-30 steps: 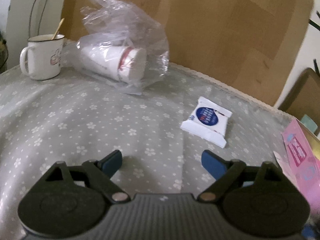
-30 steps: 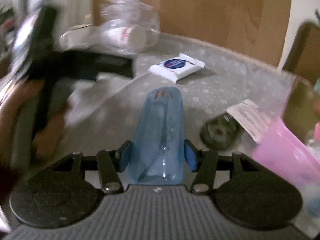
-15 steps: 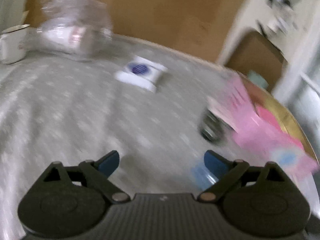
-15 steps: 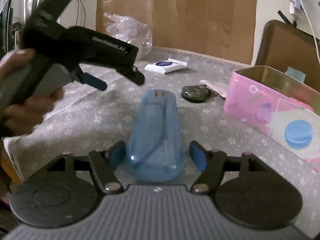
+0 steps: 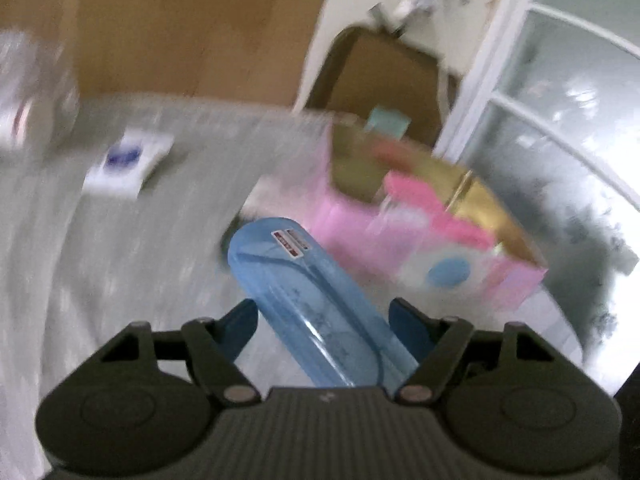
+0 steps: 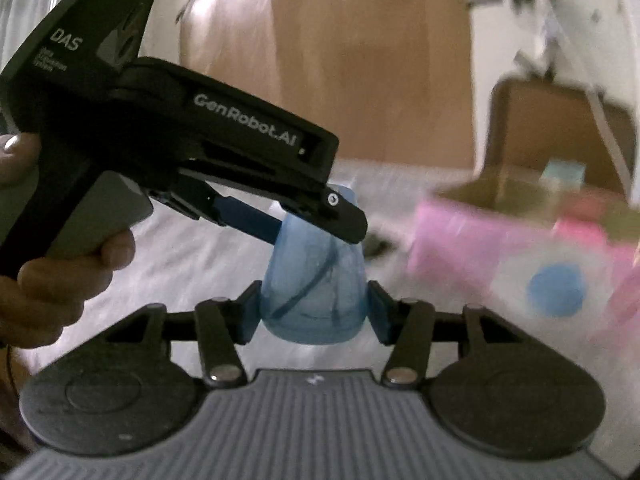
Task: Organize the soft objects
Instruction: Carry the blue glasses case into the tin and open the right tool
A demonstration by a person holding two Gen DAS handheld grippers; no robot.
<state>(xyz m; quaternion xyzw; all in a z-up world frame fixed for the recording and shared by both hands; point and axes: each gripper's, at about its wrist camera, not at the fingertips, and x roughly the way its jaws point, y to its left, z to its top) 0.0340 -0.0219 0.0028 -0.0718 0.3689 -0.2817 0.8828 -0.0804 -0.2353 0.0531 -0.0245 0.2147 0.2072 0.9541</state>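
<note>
A translucent blue case (image 6: 314, 292) stands between the fingers of my right gripper (image 6: 314, 314), which is shut on its near end. My left gripper (image 5: 324, 320) has come in from the left and its open fingers sit on either side of the same blue case (image 5: 308, 300); in the right wrist view its blue fingertip (image 6: 248, 218) reaches the far end of the case. A white tissue packet (image 5: 128, 162) lies on the grey dotted tablecloth (image 5: 100, 260) at the back left. A pink box (image 5: 420, 236) with a gold inside stands at the right.
The pink box also shows in the right wrist view (image 6: 520, 256). A plastic bag with paper cups (image 5: 28, 104) is at the far left. A brown chair back (image 5: 384, 76) and a wooden board (image 5: 192, 28) stand behind the table. Both views are blurred.
My left gripper swung right from the tissue packet to the blue case and now straddles it. My right gripper keeps hold of the case, lifted a little.
</note>
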